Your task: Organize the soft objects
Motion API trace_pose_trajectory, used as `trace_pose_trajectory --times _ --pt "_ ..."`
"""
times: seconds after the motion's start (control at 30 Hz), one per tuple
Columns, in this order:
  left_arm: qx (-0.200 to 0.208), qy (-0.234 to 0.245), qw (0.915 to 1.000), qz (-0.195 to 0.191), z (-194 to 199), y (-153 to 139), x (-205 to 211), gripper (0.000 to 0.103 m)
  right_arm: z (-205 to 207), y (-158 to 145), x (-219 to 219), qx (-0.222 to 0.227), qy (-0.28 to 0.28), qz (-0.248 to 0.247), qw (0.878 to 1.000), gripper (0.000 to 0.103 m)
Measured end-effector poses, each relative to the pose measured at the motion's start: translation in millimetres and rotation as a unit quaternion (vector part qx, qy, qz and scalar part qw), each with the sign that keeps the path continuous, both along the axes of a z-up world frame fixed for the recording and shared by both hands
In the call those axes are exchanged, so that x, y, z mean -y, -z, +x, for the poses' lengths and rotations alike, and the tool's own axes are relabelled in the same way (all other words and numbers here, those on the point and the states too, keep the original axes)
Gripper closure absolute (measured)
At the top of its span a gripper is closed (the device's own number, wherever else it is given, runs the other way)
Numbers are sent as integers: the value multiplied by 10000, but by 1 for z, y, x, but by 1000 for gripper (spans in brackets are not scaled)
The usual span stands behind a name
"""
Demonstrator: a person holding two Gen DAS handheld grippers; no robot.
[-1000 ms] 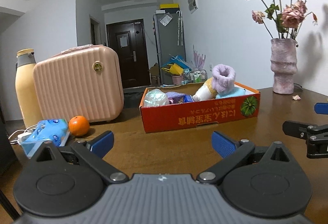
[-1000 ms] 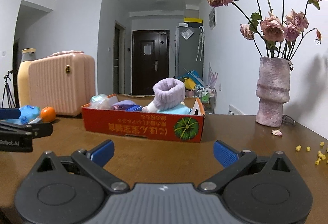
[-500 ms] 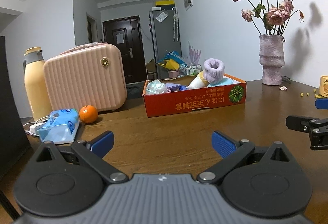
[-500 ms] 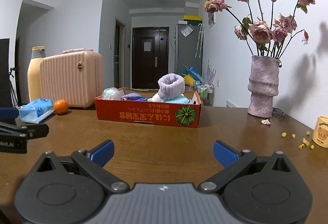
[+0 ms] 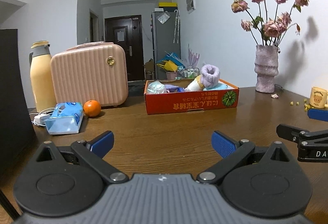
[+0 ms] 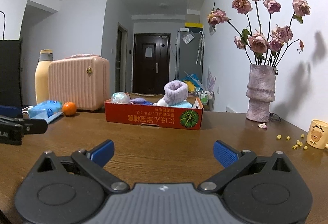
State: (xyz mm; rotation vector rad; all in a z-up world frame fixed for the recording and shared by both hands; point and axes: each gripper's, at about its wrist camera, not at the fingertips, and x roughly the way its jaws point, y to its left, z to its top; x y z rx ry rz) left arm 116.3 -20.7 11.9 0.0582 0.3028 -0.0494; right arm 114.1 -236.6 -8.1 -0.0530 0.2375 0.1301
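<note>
Brown wood fills most of what I see: the table [image 6: 164, 142] runs under both my grippers. On its far left stands a pink suitcase [image 5: 89, 74] with a yellow flask [image 5: 41, 78] beside it. Near the middle sits the red cardboard box [image 6: 153, 118], and the soft things lie inside it: a purple cuff [image 6: 176, 90] on top, a crinkly plastic bundle [image 6: 120, 97] at the left end. A vase of dried roses [image 6: 261, 92] stands right of the box. A blue tissue pack [image 5: 65, 118] and an orange [image 5: 92, 108] lie before the suitcase. My left gripper [image 5: 163, 142] hangs spread wide, holding nothing; my right gripper [image 6: 163, 151] likewise, fingers apart over bare table.
</note>
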Motion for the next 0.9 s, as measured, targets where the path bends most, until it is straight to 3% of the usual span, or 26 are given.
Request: trace_pose_trajectory --times 0.37,0.9 --pt "163 -83 9997 173 -6 0 6 0 -13 -2 0 332 -100 74 9994 0" --pt "186 -102 9995 212 -3 3 7 0 -12 -3 4 381 -125 189 9990 0"
